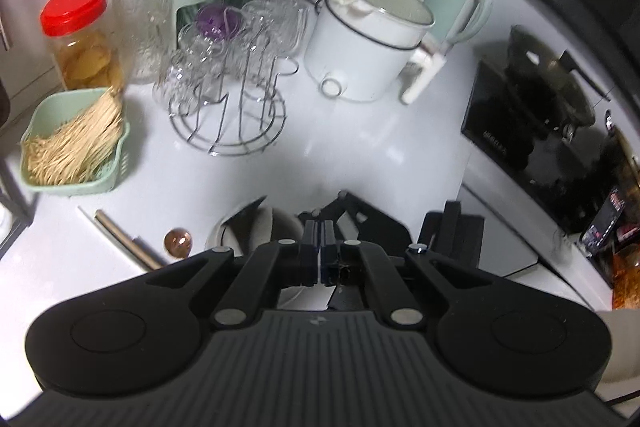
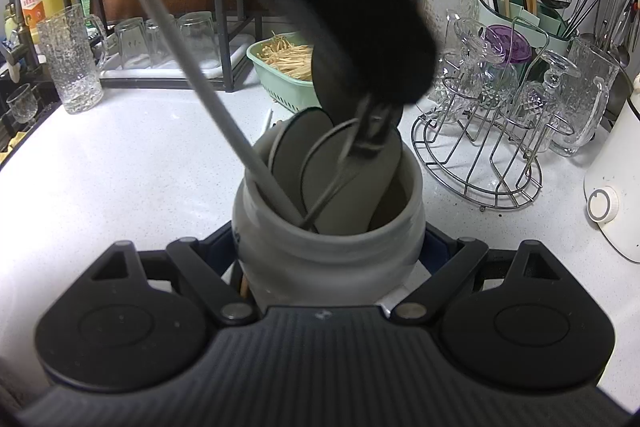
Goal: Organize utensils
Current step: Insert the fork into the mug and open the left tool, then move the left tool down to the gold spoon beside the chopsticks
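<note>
My right gripper [image 2: 330, 247] is shut on a pale grey ceramic jar [image 2: 332, 259], one finger on each side. Inside the jar stand dark grey spatula heads [image 2: 344, 183], a long grey handle [image 2: 224, 115] and a thin wire loop [image 2: 328, 163]. My left gripper [image 2: 372, 135] reaches down from above, shut, with its tips against that wire; whether it pinches the wire I cannot tell. In the left wrist view the left gripper [image 1: 322, 251] has its fingers pressed together over the jar's rim [image 1: 218, 227]. A metal handle [image 1: 120, 239] and a copper ball [image 1: 177, 241] lie on the counter to the left.
A wire rack of glasses [image 2: 488, 131] stands right of the jar, with a green caddy of chopsticks [image 2: 516, 7] behind it. A green basket of sticks [image 1: 76, 143], a red-lidded jar [image 1: 80, 39], a white cooker [image 1: 368, 39] and a black hob with a wok [image 1: 540, 115] ring the counter.
</note>
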Tool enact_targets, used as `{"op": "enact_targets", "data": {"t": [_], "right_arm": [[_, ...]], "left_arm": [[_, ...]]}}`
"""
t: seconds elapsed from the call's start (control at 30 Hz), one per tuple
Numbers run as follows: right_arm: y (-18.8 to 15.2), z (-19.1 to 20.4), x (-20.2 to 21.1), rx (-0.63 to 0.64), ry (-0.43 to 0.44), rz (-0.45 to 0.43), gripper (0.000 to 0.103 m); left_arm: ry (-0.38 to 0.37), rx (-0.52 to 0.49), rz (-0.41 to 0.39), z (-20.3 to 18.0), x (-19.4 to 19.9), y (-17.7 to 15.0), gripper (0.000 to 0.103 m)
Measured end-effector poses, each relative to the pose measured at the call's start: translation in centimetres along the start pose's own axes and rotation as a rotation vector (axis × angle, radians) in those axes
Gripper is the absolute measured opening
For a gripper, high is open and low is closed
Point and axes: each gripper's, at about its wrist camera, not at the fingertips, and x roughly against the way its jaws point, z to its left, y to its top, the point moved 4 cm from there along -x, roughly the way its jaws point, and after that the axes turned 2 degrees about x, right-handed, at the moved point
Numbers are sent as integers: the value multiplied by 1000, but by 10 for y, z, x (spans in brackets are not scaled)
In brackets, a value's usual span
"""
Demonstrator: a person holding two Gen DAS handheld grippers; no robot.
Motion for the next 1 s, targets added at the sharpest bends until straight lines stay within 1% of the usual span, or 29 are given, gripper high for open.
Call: {"op": "enact_targets", "data": {"t": [0.1,0.23,0.3,0.4,0.57,0.6,0.63,0.7,0.73,0.77,0.83,0.9,0.97,1.0], "right_arm": [[0,0,0,-1,-2,0,92],[0,0,0,-1,-3,0,92],[0,-1,-1,-2,-4,0,92],[0,-1,-1,-2,-4,0,92],[0,-2,-1,-3,-4,3,92],[1,-2,-1,-2,-5,5,92],[1,-2,-1,-3,-4,6,92],[1,-2,-1,-5,-6,8,92],[1,-2,-1,-6,-6,8,92],[1,-2,-1,-7,-7,8,92],[1,-2,-1,-9,-8,12,92],[1,-1,-1,-10,-11,15,92],[1,-1,-1,-12,-16,13,92],[1,-1,-1,-16,-19,10,92]], "left_arm": [[15,31,23,8,-4,-3,1],[-5,63,1,14,1,-7,2],[-5,75,-19,15,5,-8,2],[-13,102,-60,16,16,-11,7],[-9,126,-166,11,49,-17,12],[2,131,-187,10,57,-17,18],[15,132,-213,9,66,-18,29],[28,138,-264,9,82,-23,40],[24,143,-280,11,88,-25,43],[26,153,-292,14,93,-29,43],[59,185,-310,24,100,-37,43],[77,230,-317,37,105,-48,43],[78,280,-317,52,106,-62,44],[51,301,-325,57,107,-69,49]]}}
